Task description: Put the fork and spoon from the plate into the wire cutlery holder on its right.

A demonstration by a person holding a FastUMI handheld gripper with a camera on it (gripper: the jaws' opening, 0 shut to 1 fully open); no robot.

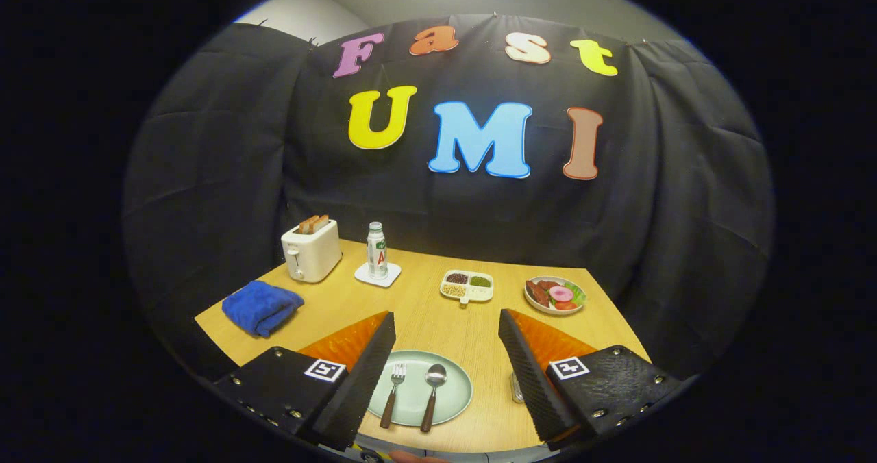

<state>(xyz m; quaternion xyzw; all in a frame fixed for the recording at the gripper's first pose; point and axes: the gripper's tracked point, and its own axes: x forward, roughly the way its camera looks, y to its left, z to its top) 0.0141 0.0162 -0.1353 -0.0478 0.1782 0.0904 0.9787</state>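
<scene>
Fork point(392, 394) and spoon point(431, 394) side by side on the pale green plate point(455, 398), heads pointing away toward the back of the wooden table point(425, 316), dark handles nearest the fingers. Both probably light, rigid, and a bit slippery at the shiny metal ends — best taken across the handle, where the grip looks thicker and less slick. Lying flat on the plate, so likely awkward to get under; a pinch from the sides seems the safer bet.

Wire cutlery holder point(517, 388) just right of the plate, largely hidden behind the right finger.

Gripper point(445, 360) spread wide, holding nothing and touching nothing, plate and cutlery between the two fingers.

Farther back: blue cloth point(262, 307), toaster point(311, 249), bottle point(376, 249) on a coaster, divided snack tray point(467, 286), food plate point(555, 294) — all well apart from the work.
</scene>
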